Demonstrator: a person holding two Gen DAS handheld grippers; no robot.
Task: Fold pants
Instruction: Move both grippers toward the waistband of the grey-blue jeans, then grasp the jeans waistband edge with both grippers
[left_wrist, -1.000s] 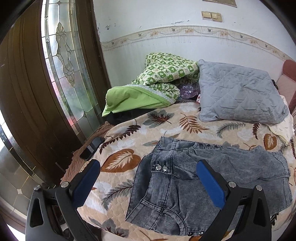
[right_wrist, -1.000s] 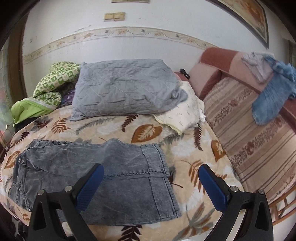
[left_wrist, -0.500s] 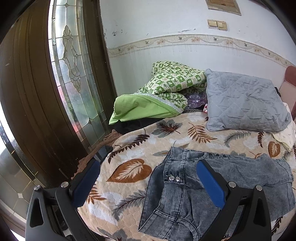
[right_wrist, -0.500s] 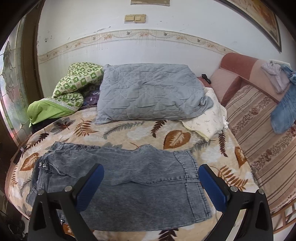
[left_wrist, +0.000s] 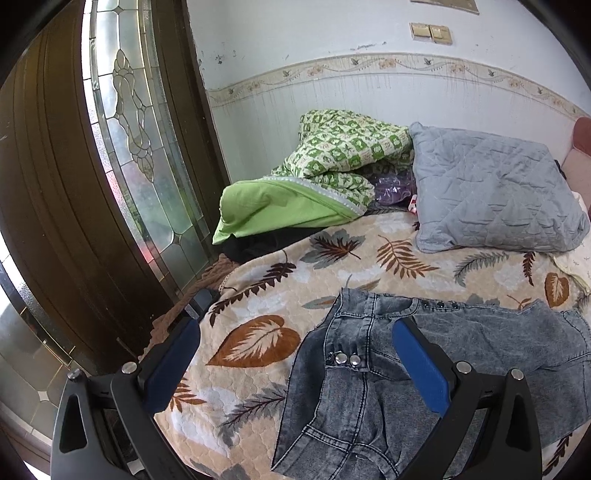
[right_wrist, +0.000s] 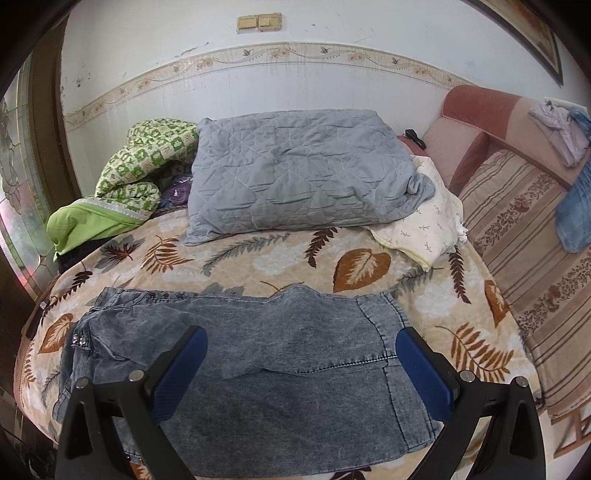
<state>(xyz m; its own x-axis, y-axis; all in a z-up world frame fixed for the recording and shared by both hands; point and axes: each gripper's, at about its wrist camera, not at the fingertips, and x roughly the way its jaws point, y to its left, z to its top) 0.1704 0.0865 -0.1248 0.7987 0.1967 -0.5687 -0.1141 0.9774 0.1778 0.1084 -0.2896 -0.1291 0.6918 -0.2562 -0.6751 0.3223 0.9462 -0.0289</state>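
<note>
The grey acid-wash denim pants (right_wrist: 258, 369) lie folded on the leaf-print bedspread (right_wrist: 362, 266), waistband with metal buttons at the left, hems at the right. In the left wrist view the pants (left_wrist: 461, 350) fill the lower right, their waistband buttons (left_wrist: 347, 359) showing between my fingers. My left gripper (left_wrist: 295, 328) is open and empty, above the waistband end. My right gripper (right_wrist: 301, 339) is open and empty, held over the middle and hem end of the pants. Neither touches the cloth.
A grey quilted pillow (right_wrist: 295, 173) and a green patterned blanket (left_wrist: 325, 177) lie at the back of the bed. A cream cloth (right_wrist: 424, 229) sits by the pillow. A striped sofa (right_wrist: 528, 236) with clothes stands right. A wooden door with stained glass (left_wrist: 122, 147) is left.
Both grippers have drawn back and up from the pants, so more of the bed and wall shows. Both stay open. The pants have not moved.
</note>
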